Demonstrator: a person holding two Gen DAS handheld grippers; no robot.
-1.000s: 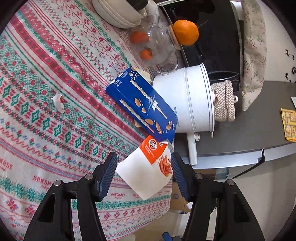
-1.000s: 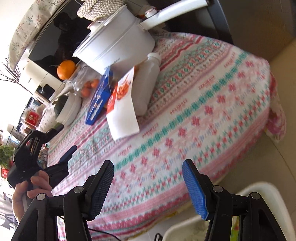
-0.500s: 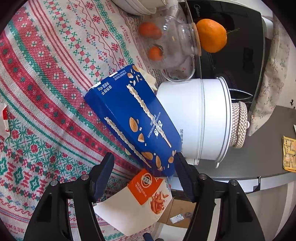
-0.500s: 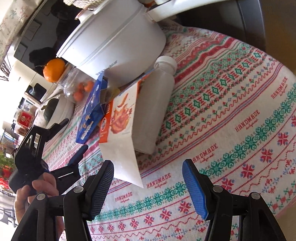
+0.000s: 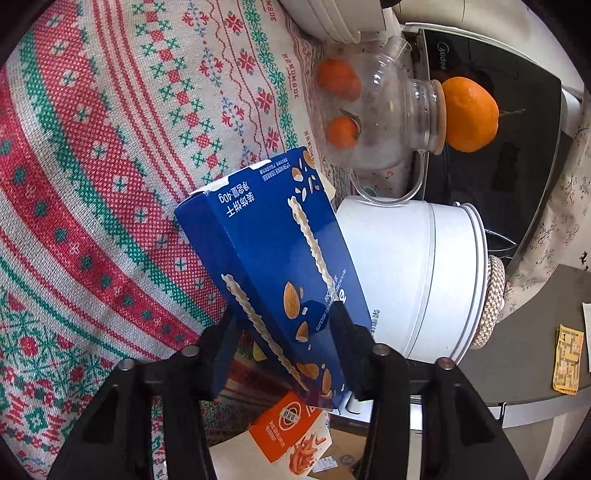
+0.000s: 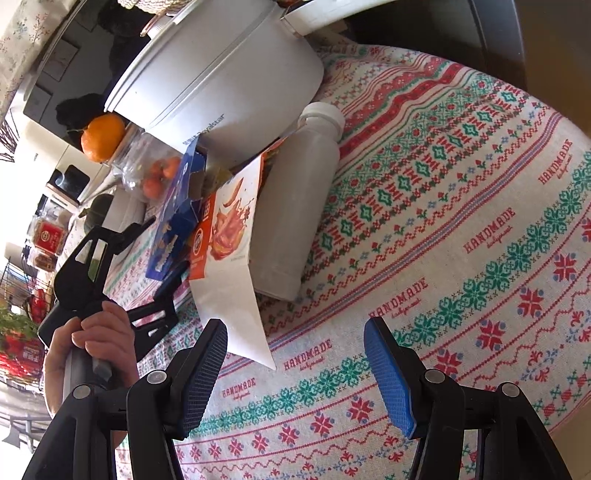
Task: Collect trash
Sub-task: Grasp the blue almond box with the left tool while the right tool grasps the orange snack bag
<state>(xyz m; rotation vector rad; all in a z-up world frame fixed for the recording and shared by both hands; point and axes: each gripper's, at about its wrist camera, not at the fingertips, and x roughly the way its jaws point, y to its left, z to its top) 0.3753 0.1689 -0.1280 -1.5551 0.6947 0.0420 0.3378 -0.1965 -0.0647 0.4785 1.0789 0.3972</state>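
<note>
The left gripper (image 5: 284,332) is onto the blue box (image 5: 273,258) now, its jaws just drawn in with the box's lower end between them, both black fingers (image 5: 343,332) pressed against its sides, so it looks clamped on. In the right wrist view the hand (image 6: 92,343) holding that gripper (image 6: 155,254) sits at the table's left edge, reaching in toward the pile. The box leans tilted against the white pot (image 5: 413,280), with its torn top flap pointing up the tablecloth (image 5: 92,184). Just below the box's end lies the orange-and-white pouch (image 5: 291,432), partly tucked under it. Seen from the right, that pouch (image 6: 229,251) leans against a white bottle (image 6: 295,210), which lies on its side on the cloth (image 6: 461,221) with its cap touching the pot (image 6: 221,74). Behind the box there's a glass jar (image 5: 384,122) lying over, small oranges inside it, and a bigger orange (image 5: 469,114) sits at its mouth. A stack of white bowls (image 5: 332,18) sits at the top edge. Over to the right, the right gripper (image 6: 295,369) hangs above bare cloth with its blue pads (image 6: 384,373) standing wide apart, nothing between them, and the pouch's white corner is just beside its left pad.
</note>
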